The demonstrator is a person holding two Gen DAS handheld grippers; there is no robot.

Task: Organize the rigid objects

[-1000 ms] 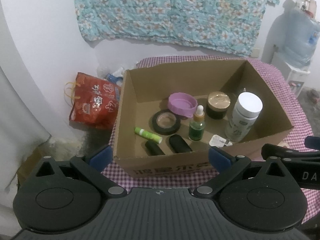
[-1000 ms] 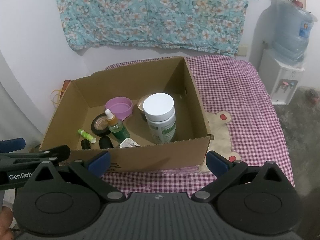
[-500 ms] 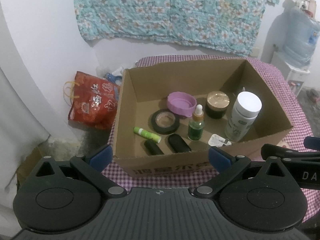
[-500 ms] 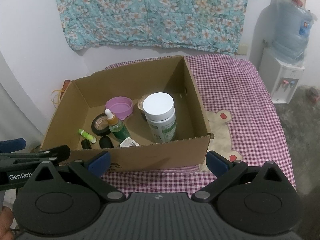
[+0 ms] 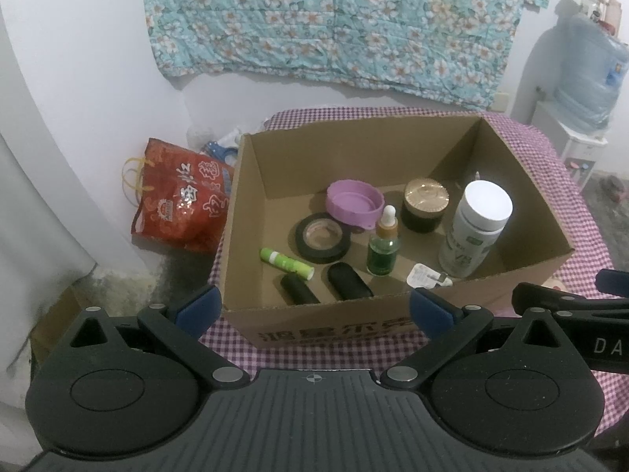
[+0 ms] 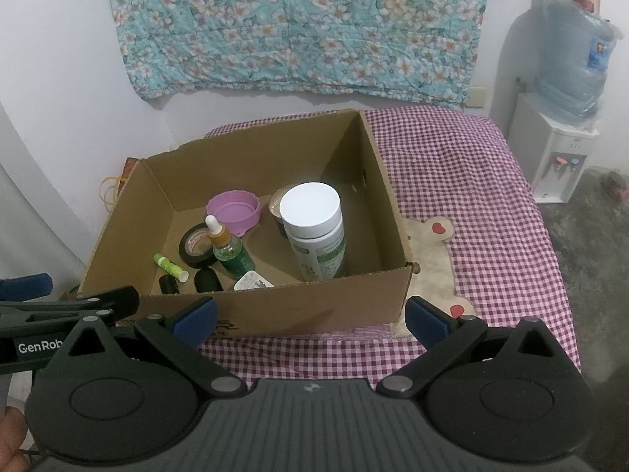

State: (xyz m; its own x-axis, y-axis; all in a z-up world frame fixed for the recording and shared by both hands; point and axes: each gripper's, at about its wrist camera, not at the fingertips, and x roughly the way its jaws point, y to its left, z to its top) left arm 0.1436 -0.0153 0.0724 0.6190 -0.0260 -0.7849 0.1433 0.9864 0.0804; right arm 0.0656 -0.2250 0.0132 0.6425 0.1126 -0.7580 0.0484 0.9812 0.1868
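Note:
An open cardboard box (image 5: 326,326) (image 6: 275,306) stands on the checked cloth. Inside it are a purple lid (image 5: 355,203) (image 6: 234,212), a black tape roll (image 5: 323,238), a green dropper bottle (image 5: 383,247) (image 6: 230,249), a gold-lidded jar (image 5: 425,204), a tall white bottle (image 5: 475,228) (image 6: 316,230), a green lip balm tube (image 5: 286,262), two black tubes (image 5: 349,281) and a small white packet (image 5: 426,276). My left gripper (image 5: 314,308) is open just short of the box's near wall. My right gripper (image 6: 310,316) is open beside it, to the right.
The purple checked cloth (image 6: 471,196) covers the surface to the right of the box. A red bag (image 5: 181,196) lies on the floor left of the box. A water dispenser (image 6: 566,126) stands at the far right. A floral cloth (image 6: 298,27) hangs on the wall.

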